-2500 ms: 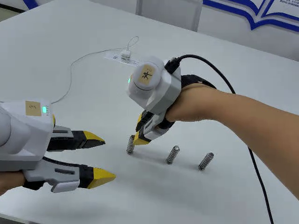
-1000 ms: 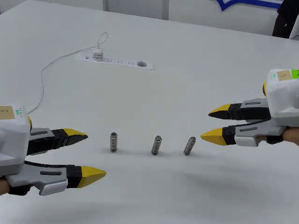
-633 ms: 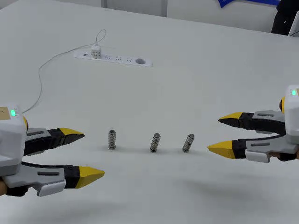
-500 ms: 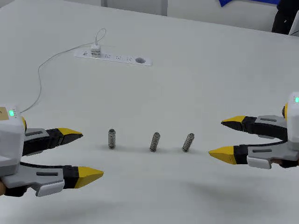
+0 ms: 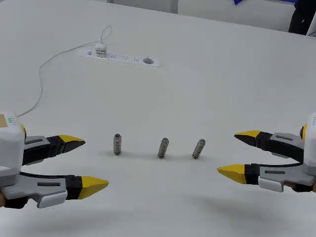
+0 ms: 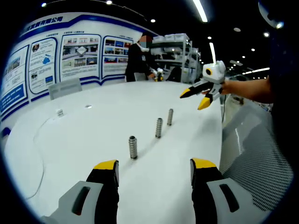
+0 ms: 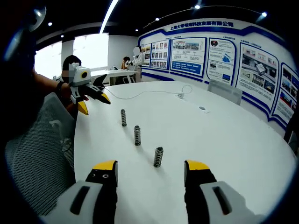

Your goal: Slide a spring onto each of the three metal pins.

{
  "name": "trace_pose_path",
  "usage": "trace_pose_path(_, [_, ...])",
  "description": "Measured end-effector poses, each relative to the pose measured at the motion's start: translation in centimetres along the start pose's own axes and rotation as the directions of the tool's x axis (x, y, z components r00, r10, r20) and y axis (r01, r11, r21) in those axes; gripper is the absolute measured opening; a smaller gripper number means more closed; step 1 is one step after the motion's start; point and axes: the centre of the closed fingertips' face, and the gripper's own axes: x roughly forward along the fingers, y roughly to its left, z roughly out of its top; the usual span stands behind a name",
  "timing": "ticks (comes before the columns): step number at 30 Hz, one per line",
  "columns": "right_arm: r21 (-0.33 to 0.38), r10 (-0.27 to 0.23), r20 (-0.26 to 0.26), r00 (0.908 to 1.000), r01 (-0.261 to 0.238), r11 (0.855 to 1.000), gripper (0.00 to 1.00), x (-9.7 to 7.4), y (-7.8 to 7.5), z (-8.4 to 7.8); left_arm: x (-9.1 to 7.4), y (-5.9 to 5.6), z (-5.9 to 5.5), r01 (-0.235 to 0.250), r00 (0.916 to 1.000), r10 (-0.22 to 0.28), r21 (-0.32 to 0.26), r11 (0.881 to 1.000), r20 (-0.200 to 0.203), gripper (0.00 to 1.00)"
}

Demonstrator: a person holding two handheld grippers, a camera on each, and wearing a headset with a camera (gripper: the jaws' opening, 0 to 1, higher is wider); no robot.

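We hold the left gripper [image 5: 94, 163] at the near left of the white table [image 5: 222, 89], jaws spread and nothing between them. We hold the right gripper [image 5: 228, 152] at the near right in the same condition: jaws apart and empty.

Between the two grippers, well apart from both, three springs stand in a row:
- the left spring [image 5: 117, 144], upright
- the middle spring [image 5: 163, 147], leaning slightly
- the right spring [image 5: 198, 148], leaning slightly

We cannot make out the pins inside the coils.

A moment ago the right gripper's tips were at the top of the left spring. It has since withdrawn to the right, while the left gripper has kept its station. We judge that the last spring has been released and all three springs are in place, so the task looks complete.

A power strip [image 5: 121, 56] and its cable [image 5: 44, 84] lie at the far left
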Motion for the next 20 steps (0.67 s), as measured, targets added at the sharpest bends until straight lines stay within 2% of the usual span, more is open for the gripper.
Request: trace_pose_path(20, [-0.005,0.0,-0.006,1.0,0.0,1.0,0.6,0.18,0.24,-0.13,-0.02,-0.05,-0.37,0.003,1.0,-0.003,-0.001,1.0,-0.009,0.64])
